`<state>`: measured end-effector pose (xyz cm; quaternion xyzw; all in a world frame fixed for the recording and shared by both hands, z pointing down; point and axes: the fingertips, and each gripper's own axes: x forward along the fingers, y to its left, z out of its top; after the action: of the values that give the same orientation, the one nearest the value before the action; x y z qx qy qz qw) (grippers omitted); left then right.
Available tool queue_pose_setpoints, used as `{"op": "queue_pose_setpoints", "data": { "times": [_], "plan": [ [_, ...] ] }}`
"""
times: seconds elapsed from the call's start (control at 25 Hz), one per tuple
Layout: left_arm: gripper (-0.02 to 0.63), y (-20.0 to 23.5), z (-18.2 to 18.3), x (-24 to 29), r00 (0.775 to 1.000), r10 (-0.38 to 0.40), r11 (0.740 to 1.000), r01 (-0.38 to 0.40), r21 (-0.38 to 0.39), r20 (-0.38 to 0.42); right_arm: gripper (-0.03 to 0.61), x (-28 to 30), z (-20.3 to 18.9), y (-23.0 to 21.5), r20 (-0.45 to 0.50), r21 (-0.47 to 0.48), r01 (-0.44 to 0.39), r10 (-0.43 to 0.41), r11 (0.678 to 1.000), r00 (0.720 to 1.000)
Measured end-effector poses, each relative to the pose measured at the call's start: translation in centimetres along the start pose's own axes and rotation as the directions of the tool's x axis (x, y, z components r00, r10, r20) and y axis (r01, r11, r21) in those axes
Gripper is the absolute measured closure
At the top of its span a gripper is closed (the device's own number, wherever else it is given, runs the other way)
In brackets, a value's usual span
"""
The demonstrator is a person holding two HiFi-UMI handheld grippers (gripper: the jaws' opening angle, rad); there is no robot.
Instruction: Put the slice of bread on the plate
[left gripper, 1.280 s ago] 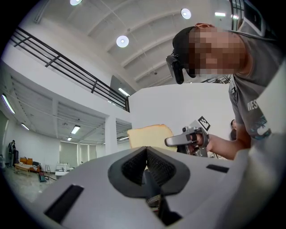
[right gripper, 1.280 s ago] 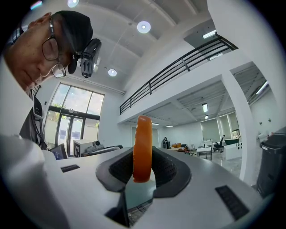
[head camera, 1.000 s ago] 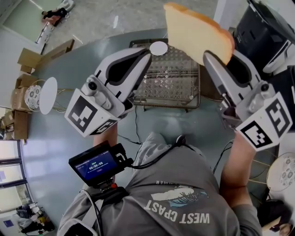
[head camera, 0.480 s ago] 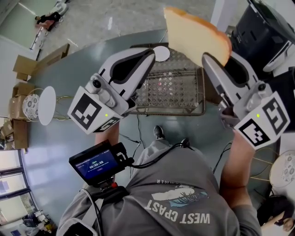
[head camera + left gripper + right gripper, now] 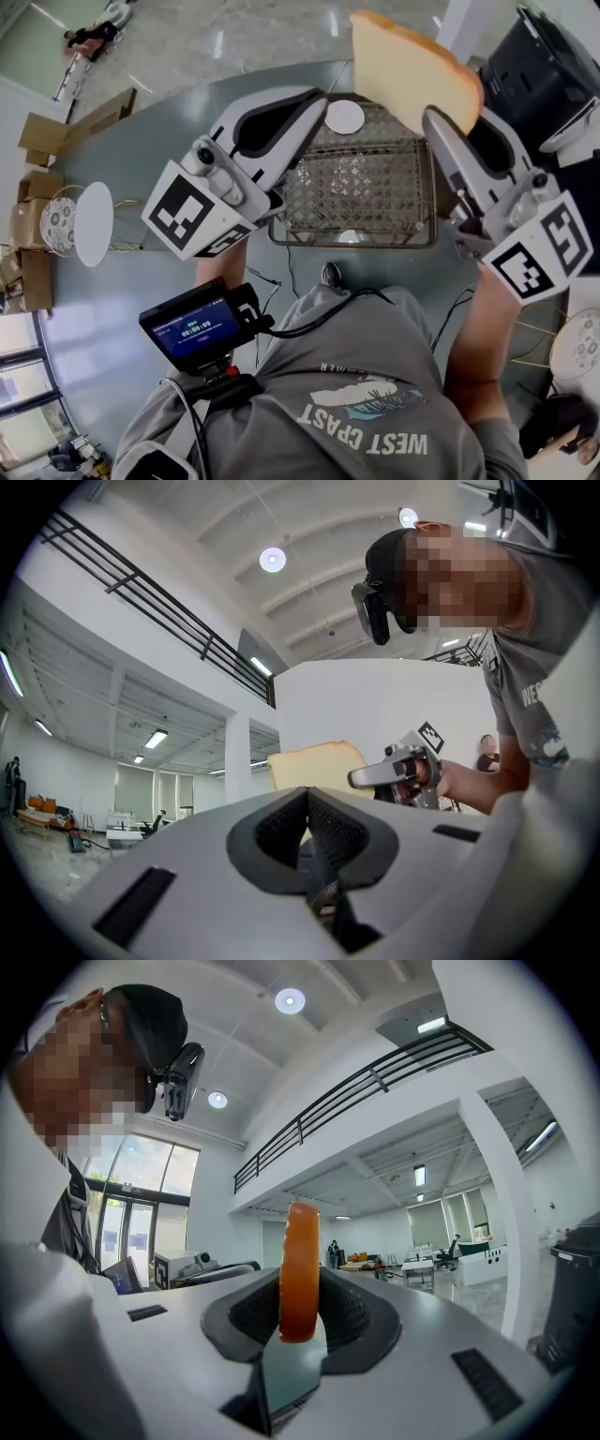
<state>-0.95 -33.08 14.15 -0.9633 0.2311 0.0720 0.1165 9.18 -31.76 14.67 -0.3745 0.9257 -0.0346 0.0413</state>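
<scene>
Both grippers have carried forward. Left gripper (image 5: 311,101), 10 o'clock: jaws closed, empty, over wire rack (image 5: 361,192). Right gripper (image 5: 439,127), 2 o'clock: clamped on slice of bread (image 5: 412,70), held upright in the air above the rack.

Bread slice (image 5: 412,77) above rack (image 5: 361,185) on table (image 5: 141,159)

A wire rack (image 5: 375,187) is taking up the middle of the worktop (image 5: 122,309), right under my left tongs (image 5: 317,97) and my right tongs (image 5: 433,120), the right ones holding bread (image 5: 408,70) high above it. Bare worktop is lying open to the rack's left, out to a white plate (image 5: 94,223) by the edge. A black bin (image 5: 548,75) is crowding my right, and cables (image 5: 278,267) are trailing near my body.
</scene>
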Motion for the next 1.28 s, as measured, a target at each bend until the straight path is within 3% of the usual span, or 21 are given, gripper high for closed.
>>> {"op": "queue_pose_setpoints", "data": {
  "times": [0.32,0.52,0.84,1.28],
  "plan": [
    [0.606,2.2,-1.3,0.4,1.0,-0.012,1.0,0.012,-0.016,0.004,0.482,2.3,-0.6,-1.2,-0.018,0.001,0.013,-0.013,1.0,1.0],
    [0.606,5.9,-2.5,1.3,1.0,0.009,1.0,-0.009,-0.029,-0.018,0.482,6.1,-0.9,-3.8,-0.032,0.016,-0.008,0.009,1.0,0.999],
    [0.606,7.4,-3.0,1.4,0.998,0.043,0.999,-0.044,-0.028,-0.041,0.482,8.6,-3.0,-6.1,-0.07,0.039,-0.026,0.028,0.999,0.997],
    [0.606,9.0,-5.5,1.1,0.989,0.099,0.99,-0.109,-0.093,-0.111,0.482,12.9,-9.1,-12.3,-0.162,0.114,0.008,0.01,0.993,0.987]
  ]
}}
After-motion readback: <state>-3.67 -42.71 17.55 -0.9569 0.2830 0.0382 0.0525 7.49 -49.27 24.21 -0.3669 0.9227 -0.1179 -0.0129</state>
